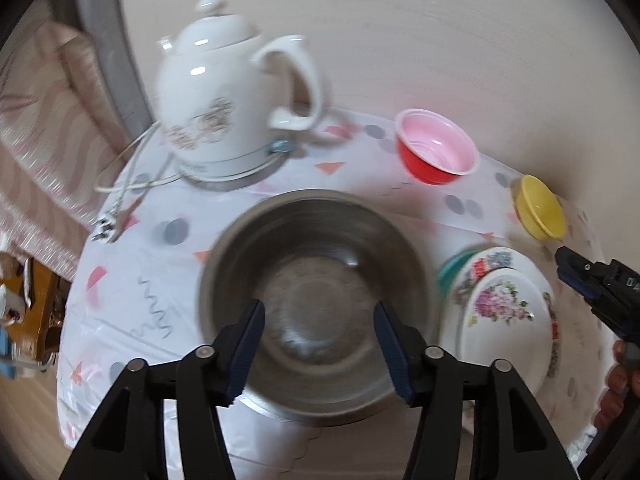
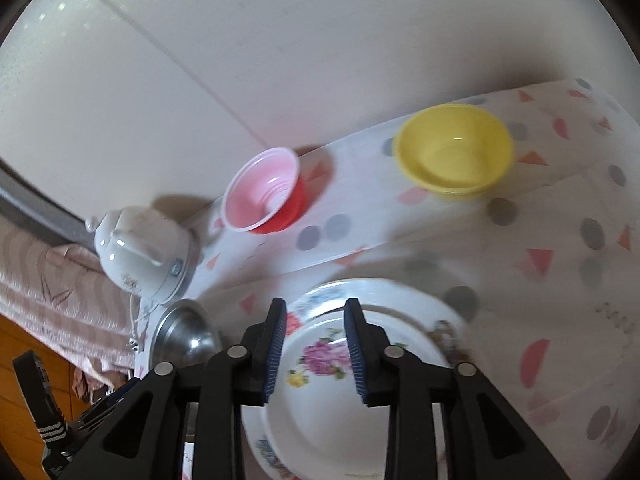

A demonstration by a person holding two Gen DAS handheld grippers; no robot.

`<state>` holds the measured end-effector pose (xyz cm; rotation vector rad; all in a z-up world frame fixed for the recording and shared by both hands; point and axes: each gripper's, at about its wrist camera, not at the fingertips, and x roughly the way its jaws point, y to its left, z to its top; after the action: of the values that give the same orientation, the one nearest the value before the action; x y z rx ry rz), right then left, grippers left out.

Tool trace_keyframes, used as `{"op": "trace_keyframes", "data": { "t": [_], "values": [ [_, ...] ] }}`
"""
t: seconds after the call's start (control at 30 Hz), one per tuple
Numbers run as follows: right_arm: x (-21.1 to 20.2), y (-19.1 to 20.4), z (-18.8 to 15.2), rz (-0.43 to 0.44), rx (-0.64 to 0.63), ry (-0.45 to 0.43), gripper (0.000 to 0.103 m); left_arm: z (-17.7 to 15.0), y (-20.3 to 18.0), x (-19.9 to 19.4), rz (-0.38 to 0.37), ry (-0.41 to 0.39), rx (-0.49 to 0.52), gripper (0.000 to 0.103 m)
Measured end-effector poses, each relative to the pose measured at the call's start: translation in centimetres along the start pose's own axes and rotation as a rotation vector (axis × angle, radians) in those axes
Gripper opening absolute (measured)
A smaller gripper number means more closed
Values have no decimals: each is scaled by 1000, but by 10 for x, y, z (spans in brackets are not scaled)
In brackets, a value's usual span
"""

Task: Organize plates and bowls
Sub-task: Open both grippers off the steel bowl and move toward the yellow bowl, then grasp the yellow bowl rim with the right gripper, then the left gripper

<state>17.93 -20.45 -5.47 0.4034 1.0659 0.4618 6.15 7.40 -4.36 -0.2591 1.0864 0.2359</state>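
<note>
Left gripper [image 1: 320, 350] hangs wide apart above the steel bowl [image 1: 316, 280], holding nothing. Right gripper [image 2: 316, 352] is parted too, empty, over the stacked floral plates [image 2: 340, 420]. Red bowl [image 2: 264, 196] at eleven o'clock, yellow bowl [image 2: 454, 150] at one, kettle [image 1: 236, 100] beyond the steel bowl.

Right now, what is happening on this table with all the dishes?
A person holds a gripper in each hand over a patterned tablecloth. The left gripper is open above a steel bowl, holding nothing. The right gripper is open over a stack of floral plates, also empty. A red bowl and a yellow bowl stand apart near the wall, beside a white kettle. Nothing is gripped at this moment.
</note>
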Motion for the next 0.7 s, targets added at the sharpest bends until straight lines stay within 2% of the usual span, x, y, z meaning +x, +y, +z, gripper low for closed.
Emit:
{"op": "trace_keyframes", "data": {
  "t": [0.23, 0.53, 0.7],
  "values": [
    [-16, -45, -4, -50, 98, -32, 31, 9, -48, 5, -52, 17, 105, 69],
    [-24, -115, -11, -124, 249, -37, 32, 19, -104, 19, -110, 71, 219, 75],
    [-25, -140, -4, -147, 301, -41, 32, 29, -129, 27, -116, 79, 264, 80]
  ]
}}
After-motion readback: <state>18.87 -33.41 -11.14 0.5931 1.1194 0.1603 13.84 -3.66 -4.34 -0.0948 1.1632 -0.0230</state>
